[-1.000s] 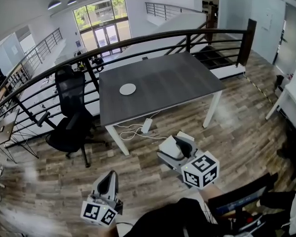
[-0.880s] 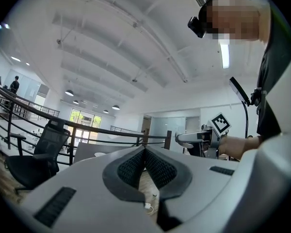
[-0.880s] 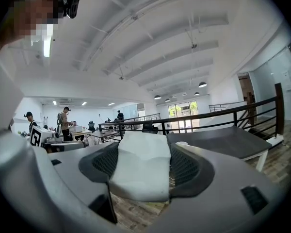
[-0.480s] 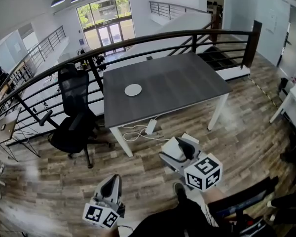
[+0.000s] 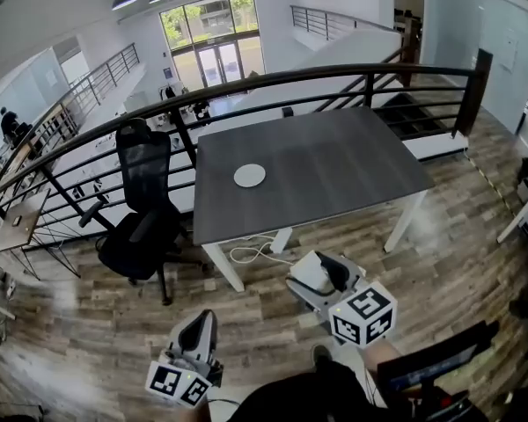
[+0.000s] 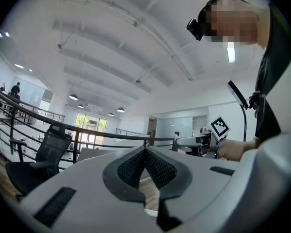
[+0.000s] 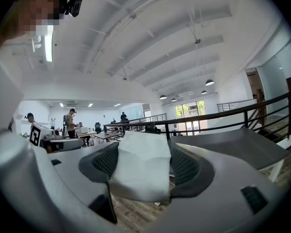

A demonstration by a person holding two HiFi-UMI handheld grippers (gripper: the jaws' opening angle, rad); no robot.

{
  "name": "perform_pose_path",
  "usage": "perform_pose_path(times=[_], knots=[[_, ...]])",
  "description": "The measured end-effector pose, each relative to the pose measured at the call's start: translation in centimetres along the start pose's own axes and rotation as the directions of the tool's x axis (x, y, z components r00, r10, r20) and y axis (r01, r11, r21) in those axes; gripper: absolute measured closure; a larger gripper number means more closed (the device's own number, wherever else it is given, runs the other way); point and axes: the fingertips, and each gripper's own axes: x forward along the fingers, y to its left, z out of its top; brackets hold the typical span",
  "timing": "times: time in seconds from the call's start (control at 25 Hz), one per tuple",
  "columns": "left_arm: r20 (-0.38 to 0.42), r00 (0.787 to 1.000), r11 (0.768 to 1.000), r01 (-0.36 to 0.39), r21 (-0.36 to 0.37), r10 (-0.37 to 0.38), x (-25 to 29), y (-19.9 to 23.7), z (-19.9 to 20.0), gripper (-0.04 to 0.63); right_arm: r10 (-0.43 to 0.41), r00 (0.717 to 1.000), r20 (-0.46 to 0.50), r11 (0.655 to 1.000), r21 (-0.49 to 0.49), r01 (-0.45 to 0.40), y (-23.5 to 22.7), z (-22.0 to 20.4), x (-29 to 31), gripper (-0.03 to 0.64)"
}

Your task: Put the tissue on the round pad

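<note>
In the right gripper (image 5: 321,269), clamped between both pads: the tissue (image 7: 141,169), a white folded wad filling the gap and poking out past the tips. In the left gripper (image 5: 200,325), nothing, with its pads pressed together at the tips.

Both short of the table (image 5: 352,170), out over the floor (image 5: 440,253) on its near side, aimed roughly toward it. The right one closer to the table's near edge, the left further back from it.

On the table, toward its left end and well in from the near edge: the pad (image 5: 250,176) — round, white, bare. Seen from the tissue, ahead and somewhat to the left, beyond the near edge.

By the look of it, the carry stage, with placing not yet begun. Likely need: forward past the edge, a drift left, then down onto the pad and let go — right gripper's job, being nearer and loaded. No long axis to mind on a round target. Left of the table, a chair (image 5: 145,227), clear of that line.
</note>
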Motion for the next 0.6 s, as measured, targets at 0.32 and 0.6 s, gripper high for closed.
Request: perform_pose_path(times=[0.32, 0.6], knots=[[-0.051, 0.998, 0.999, -0.036, 0.024, 0.037, 6.4, -0.4, -0.1, 0.592, 0.012, 1.000, 0.012, 1.000, -0.009, -0.012, -6.0, 1.7, 1.3, 0.284], [-0.083, 0.996, 0.999, -0.029, 0.045, 0.033, 12.0, -2.0, -0.4, 0.592, 0.041, 0.999, -0.004, 0.999, 0.013, -0.041, -11.2, 1.4, 1.8, 0.284]])
